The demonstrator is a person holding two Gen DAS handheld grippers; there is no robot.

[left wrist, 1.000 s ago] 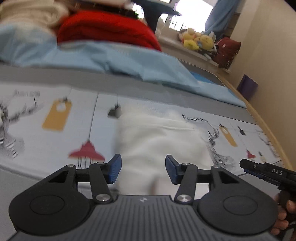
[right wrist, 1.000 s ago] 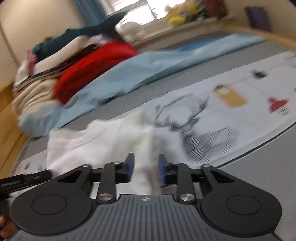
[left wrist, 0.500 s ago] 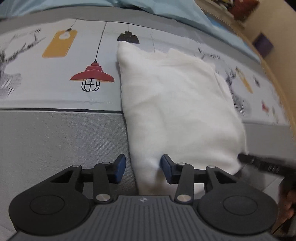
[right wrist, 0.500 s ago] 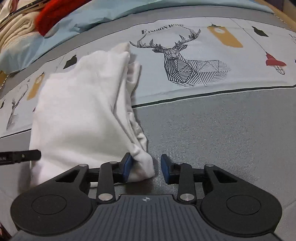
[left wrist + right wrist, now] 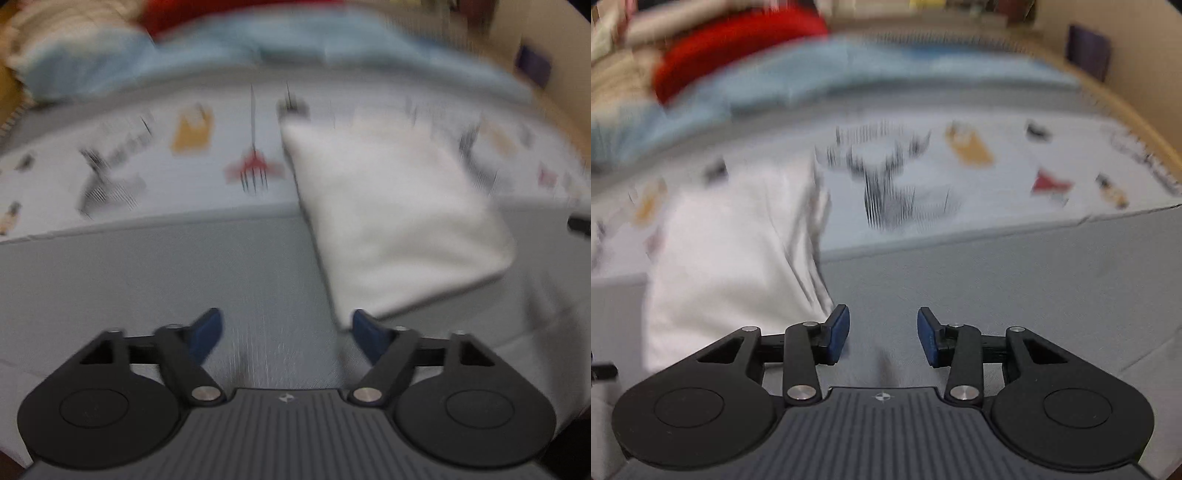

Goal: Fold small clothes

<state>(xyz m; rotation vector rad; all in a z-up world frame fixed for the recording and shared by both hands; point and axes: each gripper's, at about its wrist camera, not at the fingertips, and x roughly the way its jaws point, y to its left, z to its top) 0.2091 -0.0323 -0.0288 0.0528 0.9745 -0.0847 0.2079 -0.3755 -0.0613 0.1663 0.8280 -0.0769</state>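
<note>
Both views motion-blurred; fine detail unreadable.

Left gripper (image 5: 286, 334): jaws opening, now standing wide. Only grey bed surface shows in the gap. The near corner of the folded white garment (image 5: 391, 218) sits just beside the right-hand blue pad (image 5: 364, 332), at its outer-front edge; blur prevents telling whether cloth and pad touch. Nothing pinched.

Right gripper (image 5: 882, 334): jaws opening, a moderate gap. Gap holds only grey cover. The garment (image 5: 731, 251) lies to the left of the jaws; its loose, layered right edge runs down to just above the left blue pad (image 5: 837, 332). Contact there cannot be told. Nothing held.

Garment position: flat on the bed, folded into a rough rectangle, straddling the boundary between the printed sheet (image 5: 147, 173) (deer, lamp motifs) and the plain grey strip (image 5: 147, 288) nearer the grippers. It lies between the two grippers, one at each near corner.

Far side of bed: blue blanket (image 5: 849, 74), with a red cloth (image 5: 738, 48) and beige fabrics heaped behind it.

No containers in view.
</note>
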